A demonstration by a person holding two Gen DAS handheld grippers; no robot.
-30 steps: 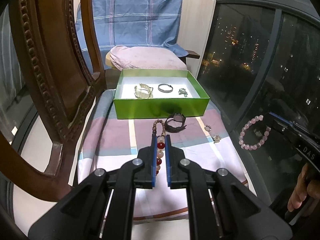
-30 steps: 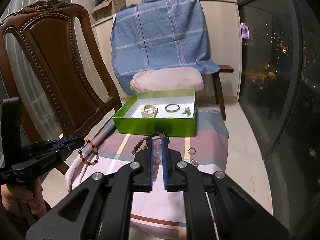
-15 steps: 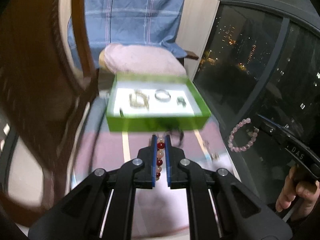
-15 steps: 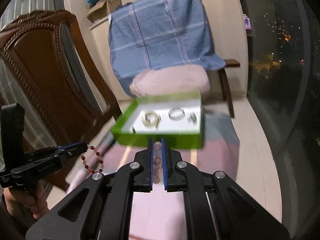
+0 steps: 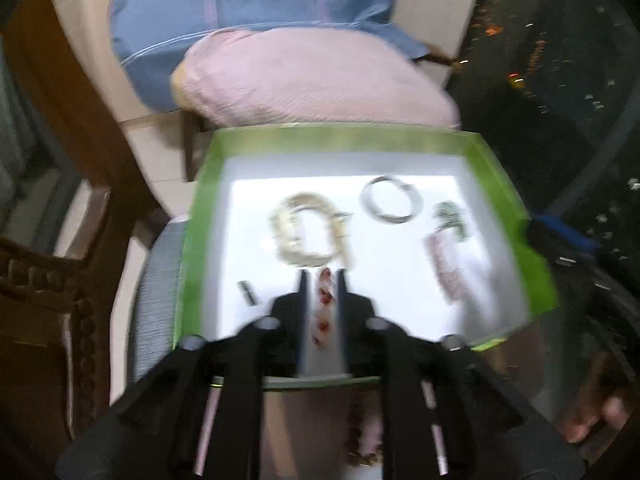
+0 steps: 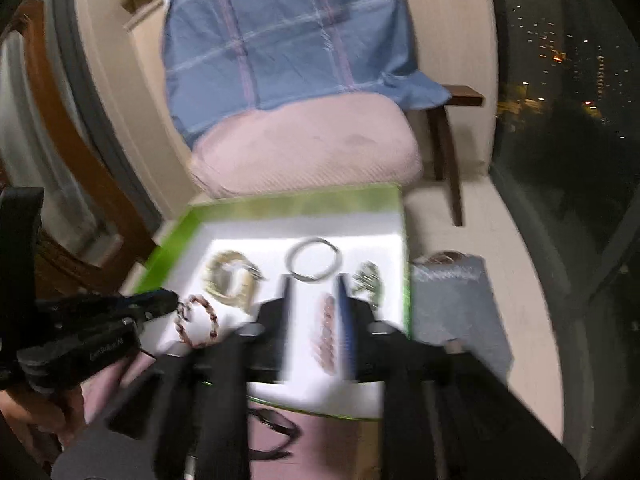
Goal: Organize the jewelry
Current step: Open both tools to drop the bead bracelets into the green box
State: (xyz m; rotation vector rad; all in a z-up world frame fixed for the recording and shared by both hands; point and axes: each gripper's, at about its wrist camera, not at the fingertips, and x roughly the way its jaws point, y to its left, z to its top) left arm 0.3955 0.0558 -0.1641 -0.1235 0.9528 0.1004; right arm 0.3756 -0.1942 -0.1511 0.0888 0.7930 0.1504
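Both claws hung over the green box (image 5: 200, 216), and both views were smeared by motion. On the left claw (image 5: 323, 280) the jaws stood a little apart, with the red-and-cream bead bracelet (image 5: 324, 304) between them over the box's white floor; whether they pinched it or had let go I could not tell. From the right wrist camera that bracelet (image 6: 198, 322) showed as a loop at the tip of the left claw (image 6: 160, 304), above the near left part of the box (image 6: 176, 232).

Wider apart stood the jaws of the right claw (image 6: 312, 284), and the pink bead bracelet (image 6: 326, 332) lay in the gap, inside the box near its right side. It looked free of the fingers, though blur hid any contact. In the left view the same pink bracelet (image 5: 448, 268) was a stretched streak beside the small green trinket (image 5: 450, 216).

Further back in the box sat a pale coiled bracelet (image 5: 308, 236) and a silver bangle (image 5: 390, 200), well apart from each other, and a small dark piece (image 5: 248, 292) lay near the left wall. Outside the box, on the striped cloth (image 6: 332, 448), a dark watch (image 6: 272, 436) lay below the right claw. A pink cushion (image 6: 304, 148) and a blue checked cloth (image 6: 288, 32) stood beyond the box.
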